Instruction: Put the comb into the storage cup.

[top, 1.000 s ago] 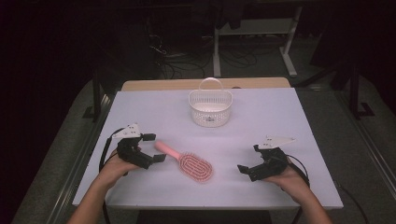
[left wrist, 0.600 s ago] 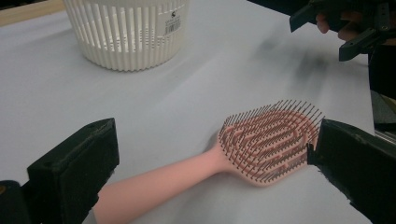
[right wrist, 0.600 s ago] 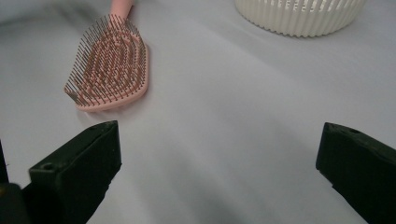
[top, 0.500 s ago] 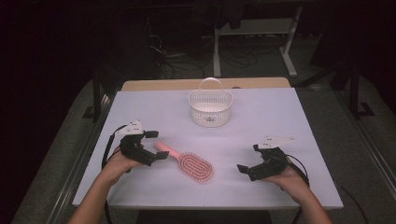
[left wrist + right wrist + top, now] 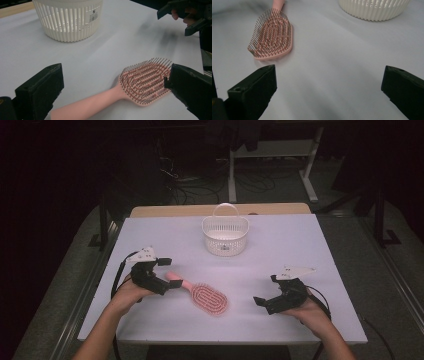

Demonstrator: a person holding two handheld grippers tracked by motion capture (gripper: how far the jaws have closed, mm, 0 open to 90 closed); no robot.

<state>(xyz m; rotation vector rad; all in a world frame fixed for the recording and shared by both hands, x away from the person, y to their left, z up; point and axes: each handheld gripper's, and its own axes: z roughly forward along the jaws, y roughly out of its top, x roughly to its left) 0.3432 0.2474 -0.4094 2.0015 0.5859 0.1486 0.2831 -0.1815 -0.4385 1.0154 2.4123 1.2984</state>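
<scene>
Pink hairbrush (image 5: 202, 294) lies on the tabletop (image 5: 300, 245) in front of the basket (image 5: 225, 235), ungrasped; left gripper (image 5: 162, 280) straddles its handle, spread wide, right gripper (image 5: 267, 296) released.

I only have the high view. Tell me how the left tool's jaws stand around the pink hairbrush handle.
Observer: In the left gripper view the left tool is wide open, and the pink plastic hairbrush has its handle running between the jaws with neither jaw touching it.
Operator: Report which way the bristles face.
Observer: Up. The dark pins stand clear of the oval pad, and the brush lies flat on the white table.
Operator: Now give me the right tool.
Observer: The right tool is also wide open with bare table between its jaws; the brush head lies ahead of it, off to one side.
Operator: Check the white slotted plastic basket.
Observer: The basket carries a small printed label on its ribbed wall.
</scene>
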